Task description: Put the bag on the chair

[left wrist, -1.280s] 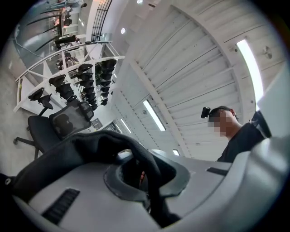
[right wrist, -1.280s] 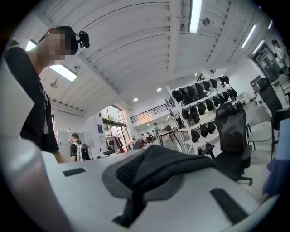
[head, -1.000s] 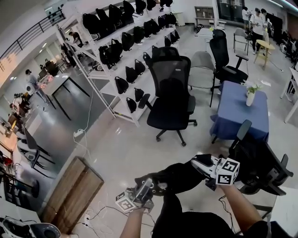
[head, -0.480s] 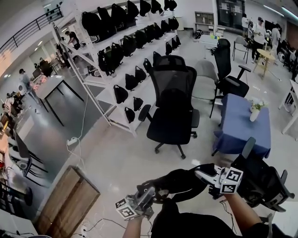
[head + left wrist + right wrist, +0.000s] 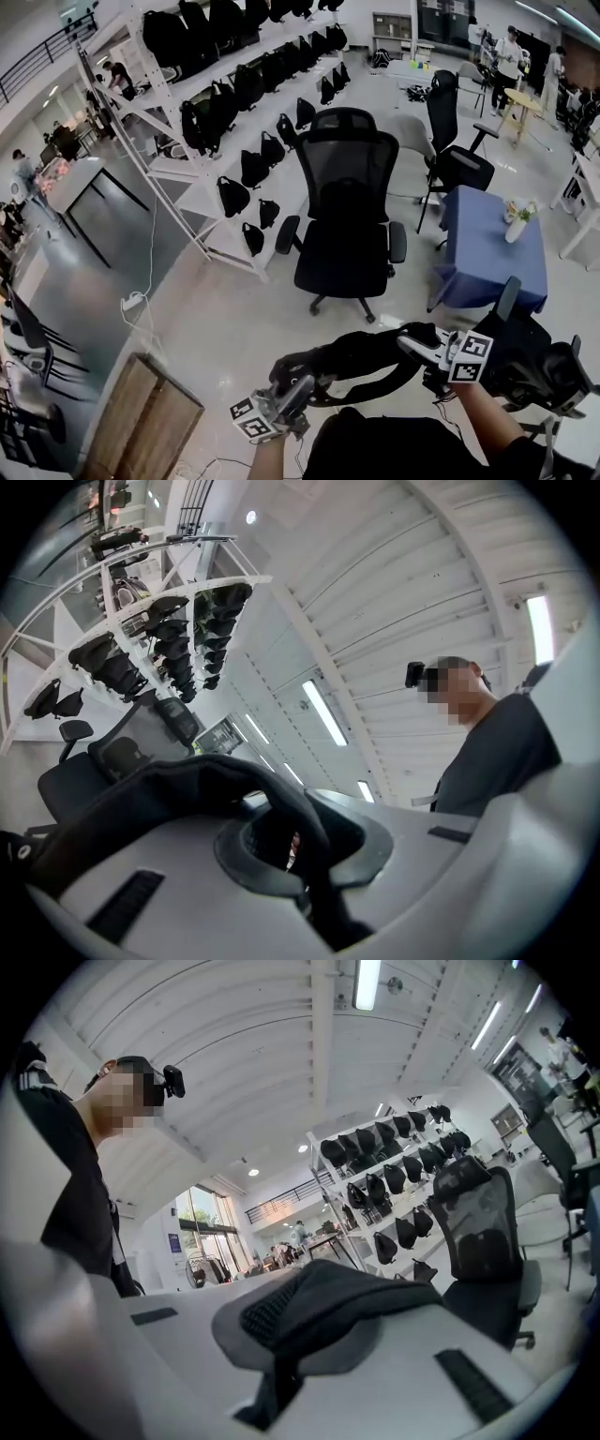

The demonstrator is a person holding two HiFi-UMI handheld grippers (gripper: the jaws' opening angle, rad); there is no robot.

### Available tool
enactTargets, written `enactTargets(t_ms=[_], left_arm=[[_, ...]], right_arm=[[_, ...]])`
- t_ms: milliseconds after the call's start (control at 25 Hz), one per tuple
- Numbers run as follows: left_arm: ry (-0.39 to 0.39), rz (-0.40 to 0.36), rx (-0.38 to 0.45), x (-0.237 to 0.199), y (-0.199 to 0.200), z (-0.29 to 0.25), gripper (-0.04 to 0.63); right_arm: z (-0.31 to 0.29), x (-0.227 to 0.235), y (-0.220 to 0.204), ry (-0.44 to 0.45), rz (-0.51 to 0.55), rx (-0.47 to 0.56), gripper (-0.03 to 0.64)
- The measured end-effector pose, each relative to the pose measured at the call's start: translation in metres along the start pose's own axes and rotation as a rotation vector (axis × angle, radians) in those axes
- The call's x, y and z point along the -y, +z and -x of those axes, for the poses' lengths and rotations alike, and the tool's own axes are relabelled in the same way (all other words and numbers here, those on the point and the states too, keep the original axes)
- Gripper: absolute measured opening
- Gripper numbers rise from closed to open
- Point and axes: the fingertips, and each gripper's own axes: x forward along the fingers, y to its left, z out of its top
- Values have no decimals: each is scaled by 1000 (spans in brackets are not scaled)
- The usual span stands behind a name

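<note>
My left tongs (image 5: 298, 386) are clamped on the bag (image 5: 361, 358) strap and my right tongs (image 5: 412, 342) on its other end. The bag hangs between them, up off the floor. The black office chair (image 5: 345, 216) is ahead, well apart, and the bag isn't on it yet. A blue table (image 5: 492, 248) is beyond the right tongs, and a rack (image 5: 202, 178) of bags beyond the left.

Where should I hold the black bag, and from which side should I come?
Take the bag at its two upper ends, from the carrier's side: the left hand-held gripper is shut on a strap, the right hand-held gripper on a fabric fold. It is soft and sags between them, so two spread holds likely keep it level.
</note>
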Motion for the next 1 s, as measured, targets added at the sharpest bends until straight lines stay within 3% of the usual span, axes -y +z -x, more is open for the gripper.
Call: enactTargets(t_ms=[480,680,1000], left_arm=[[-55,48,49,-80,70,18,25],[-46,46,51,-97,82,18,25],[-15,54,55,-140,101,5,25]], right_arm=[[-86,23,14,-59,33,-24,2],[-100,34,11,-71,-7,-54,2],[-134,75,25,-54,29,-47,2]])
